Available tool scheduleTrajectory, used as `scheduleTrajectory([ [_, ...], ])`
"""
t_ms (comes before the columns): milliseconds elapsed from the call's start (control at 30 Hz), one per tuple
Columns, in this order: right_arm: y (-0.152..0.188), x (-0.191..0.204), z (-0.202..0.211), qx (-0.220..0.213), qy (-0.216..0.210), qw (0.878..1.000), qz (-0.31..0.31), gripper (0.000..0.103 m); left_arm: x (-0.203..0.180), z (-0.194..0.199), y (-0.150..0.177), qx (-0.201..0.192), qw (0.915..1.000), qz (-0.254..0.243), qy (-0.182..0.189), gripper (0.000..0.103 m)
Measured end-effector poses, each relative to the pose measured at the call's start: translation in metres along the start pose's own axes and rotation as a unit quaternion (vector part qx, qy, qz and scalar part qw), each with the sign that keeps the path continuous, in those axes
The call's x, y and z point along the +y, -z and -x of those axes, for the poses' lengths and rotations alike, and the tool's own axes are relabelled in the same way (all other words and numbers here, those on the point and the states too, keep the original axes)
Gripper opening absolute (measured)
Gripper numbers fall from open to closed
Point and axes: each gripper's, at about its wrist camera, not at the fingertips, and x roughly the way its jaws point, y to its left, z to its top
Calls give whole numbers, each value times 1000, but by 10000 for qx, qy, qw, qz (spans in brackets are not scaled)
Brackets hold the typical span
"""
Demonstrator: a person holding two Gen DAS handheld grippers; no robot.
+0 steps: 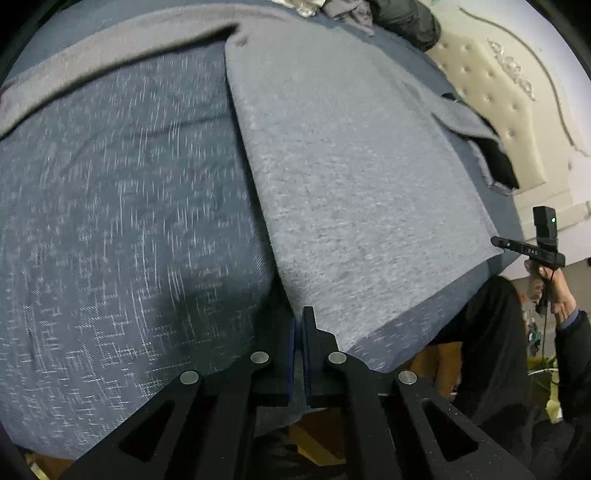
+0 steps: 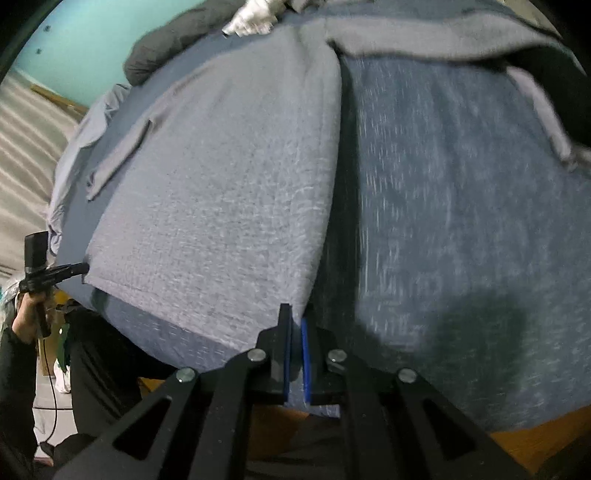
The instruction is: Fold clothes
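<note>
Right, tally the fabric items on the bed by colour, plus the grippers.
Grey knit garment: 1
Blue patterned bedsheet: 1
Black clothing, far edge: 1
White cloth, far edge: 1
Grippers, both shut on the garment's hem: 2, left gripper, right gripper
Total: 6

One grey knitted garment [image 1: 351, 177] lies spread on one bed [image 1: 110, 221]. Two grippers, left [image 1: 299, 325] and right [image 2: 295, 317], have two fingers each. One heap of dark clothes [image 1: 402, 14] lies beyond; one padded headboard [image 1: 491, 85].
</note>
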Motion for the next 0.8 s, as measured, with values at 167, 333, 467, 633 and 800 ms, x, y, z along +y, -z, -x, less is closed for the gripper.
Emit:
scheduleTrajectory([
  [167, 0, -3, -22, 173, 24, 9998, -72, 5, 3, -15, -1, 100, 9998, 90, -129, 5],
  [333, -7, -10, -11, 51, -35, 9998, -202, 16, -2, -6, -8, -69, 9997, 137, -207, 31],
  [467, -13, -23, 11, -266, -31, 9992, -294, 26, -3, 11, -19, -354, 9990, 126, -257, 39],
  [633, -27, -47, 48, -1004, -29, 9924, -715, 36, -12, 12, -44, -738, 9963, 41, -432, 42],
  [800, -54, -76, 85, -1736, 104, 9783, -1128, 41, -19, 5, -85, -1090, 9933, 195, -324, 54],
])
